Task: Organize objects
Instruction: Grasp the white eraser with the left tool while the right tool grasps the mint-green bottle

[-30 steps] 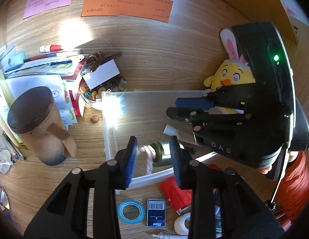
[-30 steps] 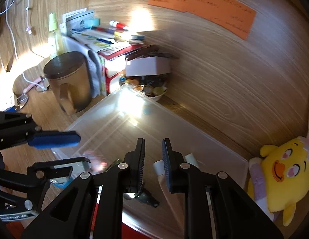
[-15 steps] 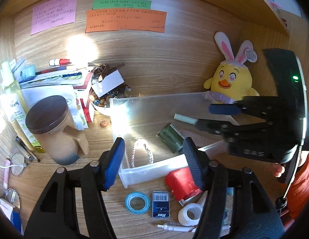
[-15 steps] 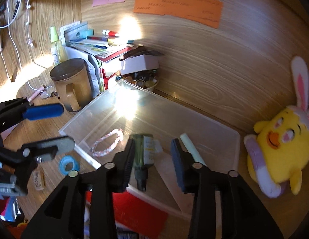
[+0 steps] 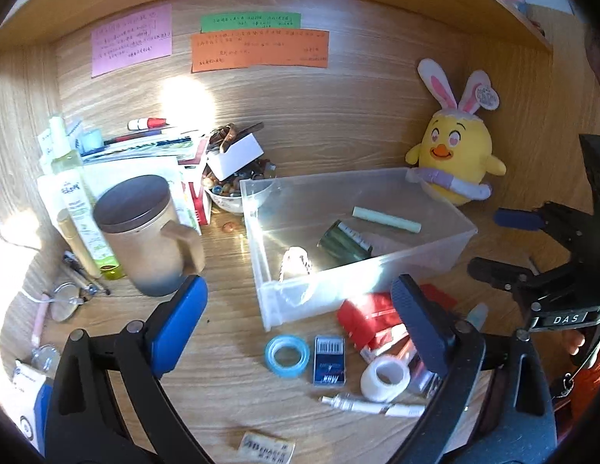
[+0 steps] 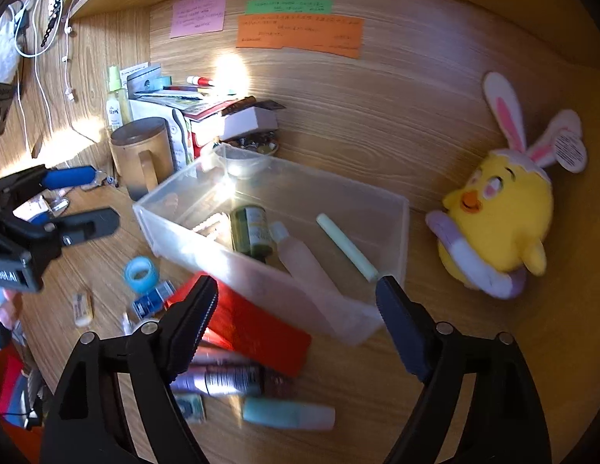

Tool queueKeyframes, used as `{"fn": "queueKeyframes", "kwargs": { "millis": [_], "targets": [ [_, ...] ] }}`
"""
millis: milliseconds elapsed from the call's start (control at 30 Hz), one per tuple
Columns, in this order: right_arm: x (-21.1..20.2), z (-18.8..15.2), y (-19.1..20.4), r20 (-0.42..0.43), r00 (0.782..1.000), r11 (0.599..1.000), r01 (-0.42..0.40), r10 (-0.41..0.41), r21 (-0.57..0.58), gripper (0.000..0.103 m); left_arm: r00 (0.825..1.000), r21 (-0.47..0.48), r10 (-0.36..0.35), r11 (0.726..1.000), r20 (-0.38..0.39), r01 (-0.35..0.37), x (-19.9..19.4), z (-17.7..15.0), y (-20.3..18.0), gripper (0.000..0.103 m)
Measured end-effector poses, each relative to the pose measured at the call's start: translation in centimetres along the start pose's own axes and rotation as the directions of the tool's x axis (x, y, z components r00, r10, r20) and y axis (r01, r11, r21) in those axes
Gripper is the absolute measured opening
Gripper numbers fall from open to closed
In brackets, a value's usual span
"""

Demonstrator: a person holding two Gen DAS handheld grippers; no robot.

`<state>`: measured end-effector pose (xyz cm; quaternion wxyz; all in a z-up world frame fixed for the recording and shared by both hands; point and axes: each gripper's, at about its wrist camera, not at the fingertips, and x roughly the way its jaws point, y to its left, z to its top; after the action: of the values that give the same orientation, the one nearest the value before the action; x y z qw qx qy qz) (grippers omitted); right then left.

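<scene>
Both the left gripper (image 5: 300, 317) and the right gripper (image 6: 296, 313), jaws just spread wide and empty, hang before the clear bin (image 5: 412, 263), which holds a bracelet (image 5: 296, 263), green bottle (image 5: 344, 241) and pale stick (image 5: 387, 219), while tape rolls, red packet (image 5: 371, 319) and tubes still wait on the desk (image 5: 222, 348).

I am working at a home study desk (image 5: 230, 394), a wood-grain nook closed in by a back panel and a shelf overhead. Coloured sticky notes (image 5: 259, 49) with handwriting are stuck to the panel. A yellow chick plush (image 5: 452, 156) with rabbit ears sits against it, a lidded mug (image 5: 145, 232) stands by piled books and papers (image 5: 145, 150), and charging cables (image 6: 40, 38) hang on the side wall.
</scene>
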<state>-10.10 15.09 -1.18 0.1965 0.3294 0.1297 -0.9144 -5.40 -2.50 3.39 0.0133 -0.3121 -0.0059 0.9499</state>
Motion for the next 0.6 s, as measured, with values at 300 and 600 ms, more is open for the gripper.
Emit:
{"fn": "queueKeyframes", "kwargs": {
  "millis": [300,600],
  "targets": [
    [-1.1,-5.4,-1.5,-0.061,0.998,0.994,0.018,-0.012,0.105,0.084,0.999,0.039,0.030,0.999,-0.012,-0.030,-2.2,-2.6,0.7,0.100],
    [-0.4,-8.9,-2.2,-0.126,0.992,0.986,0.033,-0.012,0.162,0.084,0.991,0.047,0.044,0.998,-0.127,-0.038,-1.5,-6.5,2.1,0.100]
  ]
}}
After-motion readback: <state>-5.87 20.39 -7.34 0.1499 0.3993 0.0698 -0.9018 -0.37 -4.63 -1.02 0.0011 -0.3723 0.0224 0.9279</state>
